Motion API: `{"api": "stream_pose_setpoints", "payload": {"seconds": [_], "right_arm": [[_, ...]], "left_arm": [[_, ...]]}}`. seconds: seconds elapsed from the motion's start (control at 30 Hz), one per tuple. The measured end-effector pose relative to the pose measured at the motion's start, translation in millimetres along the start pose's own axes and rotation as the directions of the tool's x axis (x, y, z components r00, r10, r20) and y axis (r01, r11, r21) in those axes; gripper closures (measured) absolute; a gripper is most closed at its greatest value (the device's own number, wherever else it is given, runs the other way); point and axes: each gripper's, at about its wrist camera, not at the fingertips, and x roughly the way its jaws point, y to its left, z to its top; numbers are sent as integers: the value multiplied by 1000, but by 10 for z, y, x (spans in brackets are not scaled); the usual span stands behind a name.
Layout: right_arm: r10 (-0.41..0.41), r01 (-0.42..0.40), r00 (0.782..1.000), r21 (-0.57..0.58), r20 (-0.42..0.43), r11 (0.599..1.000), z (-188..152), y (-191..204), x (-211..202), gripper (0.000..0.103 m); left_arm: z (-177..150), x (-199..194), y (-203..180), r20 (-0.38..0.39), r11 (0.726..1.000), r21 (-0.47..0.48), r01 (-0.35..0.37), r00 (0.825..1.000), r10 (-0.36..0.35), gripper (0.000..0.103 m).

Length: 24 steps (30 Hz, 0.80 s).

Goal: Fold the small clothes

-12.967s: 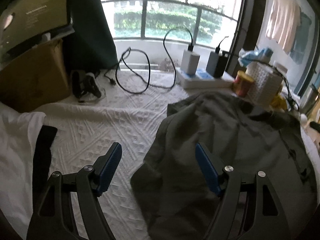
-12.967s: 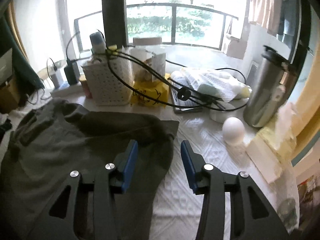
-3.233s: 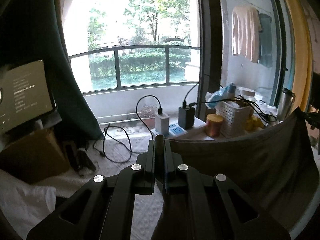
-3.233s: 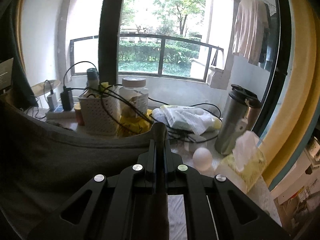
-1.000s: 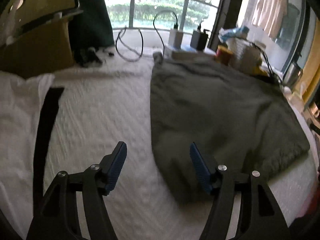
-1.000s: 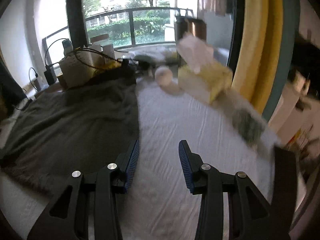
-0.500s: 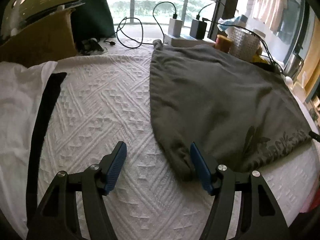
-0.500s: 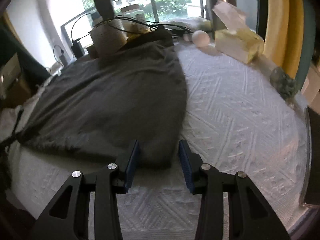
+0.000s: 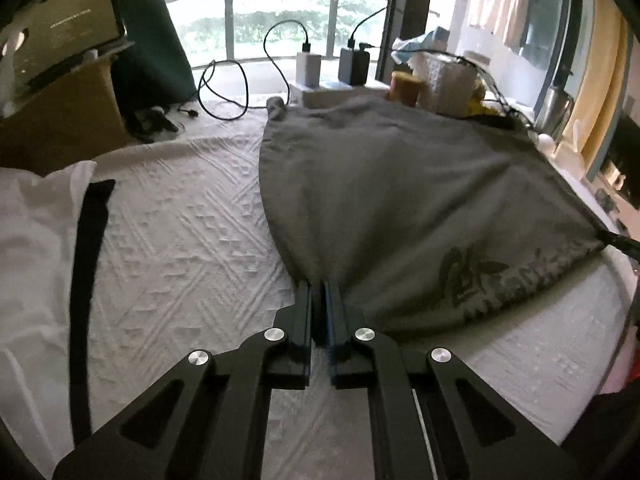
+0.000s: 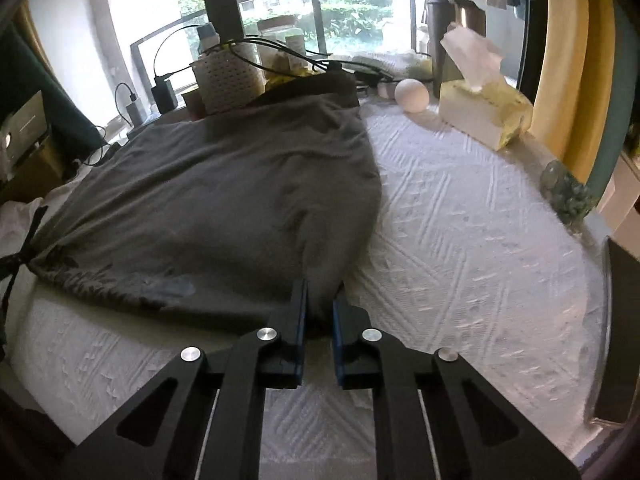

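A grey garment (image 9: 400, 200) with a dark print near its hem lies flat on the white textured bedspread (image 9: 180, 240). My left gripper (image 9: 318, 290) is at the garment's near left corner. Its jaws are closing, with a pinch of grey cloth pressed between the blue pads. In the right wrist view the same garment (image 10: 220, 200) spreads away to the left. My right gripper (image 10: 320, 294) is at its near right corner. Those jaws are closing too, and a thick fold of cloth is squeezed between them. The hem is stretched between the two corners.
A white garment with a black strip (image 9: 36, 240) lies at the left, with a cardboard box (image 9: 56, 120) behind it. Chargers and cables (image 9: 308, 68) and a white basket (image 10: 228, 80) line the far edge. A white ball (image 10: 412, 96) and a tissue box (image 10: 484, 112) stand far right.
Both grippers, open around the garment's near corners half a second ago, have closed on the cloth. The hem is now pulled taut between them.
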Motion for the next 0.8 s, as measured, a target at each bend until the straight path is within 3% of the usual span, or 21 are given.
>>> {"api": "stream_pose_setpoints", "payload": {"seconds": [0.33, 0.8], "right_arm": [[-31, 31, 1000, -46, -4, 998, -65, 21, -173, 93], [-49, 48, 999, -51, -12, 998, -404, 29, -397, 93]], "left_arm": [[-263, -274, -76, 1, 999, -30, 11, 1000, -11, 97], [-637, -528, -150, -27, 1000, -14, 22, 999, -22, 97]]}}
